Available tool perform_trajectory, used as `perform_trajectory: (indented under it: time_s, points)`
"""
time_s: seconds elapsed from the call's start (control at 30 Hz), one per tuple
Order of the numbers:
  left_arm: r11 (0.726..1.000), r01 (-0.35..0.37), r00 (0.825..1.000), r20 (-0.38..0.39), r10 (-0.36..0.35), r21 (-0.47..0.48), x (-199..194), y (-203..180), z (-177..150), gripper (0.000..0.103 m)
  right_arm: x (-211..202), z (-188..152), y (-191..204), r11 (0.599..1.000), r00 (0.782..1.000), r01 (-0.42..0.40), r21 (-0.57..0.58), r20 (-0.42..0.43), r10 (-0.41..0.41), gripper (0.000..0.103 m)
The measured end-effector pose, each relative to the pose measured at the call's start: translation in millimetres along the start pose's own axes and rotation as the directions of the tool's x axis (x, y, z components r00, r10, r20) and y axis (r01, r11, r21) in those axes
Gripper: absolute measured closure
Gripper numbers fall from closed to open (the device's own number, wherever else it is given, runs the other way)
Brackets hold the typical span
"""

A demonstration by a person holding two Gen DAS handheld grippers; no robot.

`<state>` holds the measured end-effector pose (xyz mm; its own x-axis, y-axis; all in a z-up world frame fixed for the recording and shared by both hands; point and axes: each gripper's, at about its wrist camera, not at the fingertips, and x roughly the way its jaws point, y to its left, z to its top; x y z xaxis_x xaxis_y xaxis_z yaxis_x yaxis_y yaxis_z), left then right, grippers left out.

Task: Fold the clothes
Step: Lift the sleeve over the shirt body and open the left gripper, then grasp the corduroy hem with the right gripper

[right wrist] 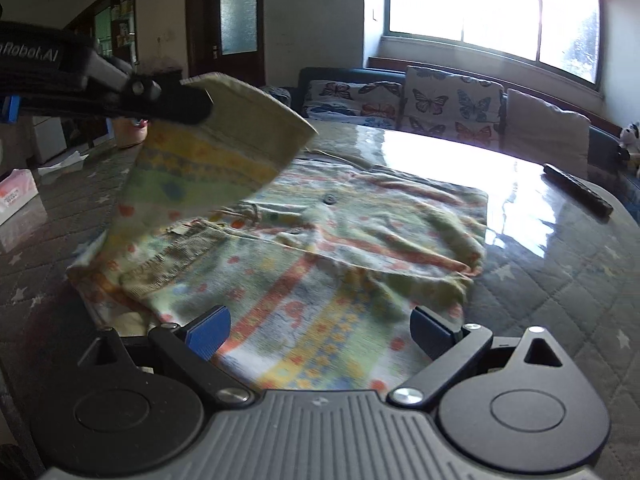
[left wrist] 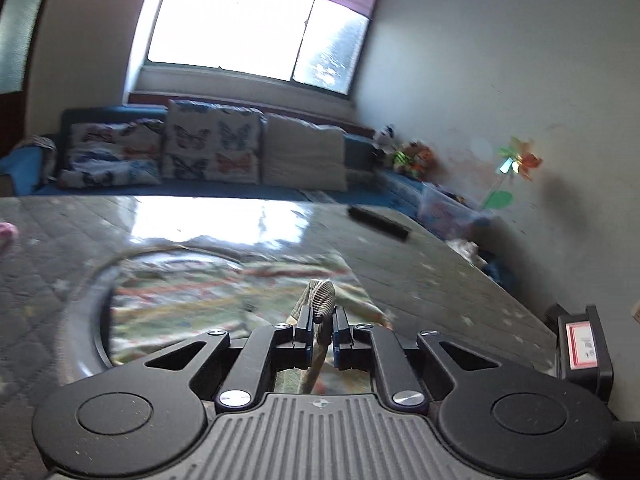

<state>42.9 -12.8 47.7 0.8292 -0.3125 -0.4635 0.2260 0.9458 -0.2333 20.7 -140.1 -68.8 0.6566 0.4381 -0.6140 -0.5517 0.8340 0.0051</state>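
Observation:
A small patterned garment (right wrist: 320, 248), green, yellow and orange with buttons, lies on the quilted grey table (right wrist: 560, 280). My left gripper (left wrist: 322, 316) is shut on its ribbed sleeve cuff (left wrist: 322, 292). In the right wrist view the left gripper (right wrist: 180, 100) holds that sleeve (right wrist: 224, 140) lifted above the garment's left side. My right gripper (right wrist: 320, 332) is open and empty, low over the garment's near hem, with blue pads (right wrist: 210, 330) on either side of it.
A dark remote (right wrist: 578, 194) lies on the table at the far right, also in the left wrist view (left wrist: 378, 222). A pink tissue box (right wrist: 16, 196) and a cup (right wrist: 130, 132) sit at the left. A sofa with butterfly cushions (right wrist: 452, 100) is beyond.

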Motion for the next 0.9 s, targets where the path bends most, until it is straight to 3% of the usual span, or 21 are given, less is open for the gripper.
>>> perform_trajectory:
  time_s: [0.17, 0.2, 0.27, 0.47, 0.67, 0.8, 0.9]
  points:
    - [0.998, 0.016, 0.998, -0.064, -0.013, 0.053, 13.9, -11.0, -13.1, 0.087, -9.1, -4.8, -18.5, 0.998, 0.999, 0.035, 0.051, -0.002, -0.035, 0.006]
    - [0.998, 0.014, 0.998, -0.068, -0.01, 0.06, 13.0, -10.1, -15.3, 0.081, -11.0, -4.9, -21.6, 0.997, 0.999, 0.038, 0.063, 0.0, -0.038, 0.007]
    - [0.997, 0.011, 0.997, -0.076, -0.005, 0.075, 11.2, -8.3, -19.9, 0.055, -14.6, -5.2, -27.8, 0.995, 0.999, 0.044, 0.087, 0.003, -0.044, 0.009]
    - [0.993, -0.001, 0.995, -0.1, 0.012, 0.117, 5.6, -2.0, -33.3, 0.049, -22.4, 0.8, -32.3, 0.993, 0.998, 0.05, 0.108, 0.025, -0.053, 0.012]
    - [0.986, -0.154, 0.981, -0.107, 0.16, 0.062, -9.4, 43.3, -42.8, 0.049, -38.7, 9.4, -36.1, 0.986, 0.993, 0.073, 0.148, 0.084, -0.086, 0.02]
    - [0.964, -0.261, 0.957, -0.12, 0.264, 0.039, -17.4, 69.4, -52.3, 0.049, -36.9, 14.3, -40.9, 0.982, 0.995, 0.041, 0.182, 0.082, -0.056, 0.028]
    - [0.955, -0.297, 0.945, -0.139, 0.296, 0.013, -21.5, 82.8, -58.0, 0.051, -24.1, 15.3, -36.7, 0.984, 0.998, 0.01, 0.18, 0.055, -0.021, 0.038]
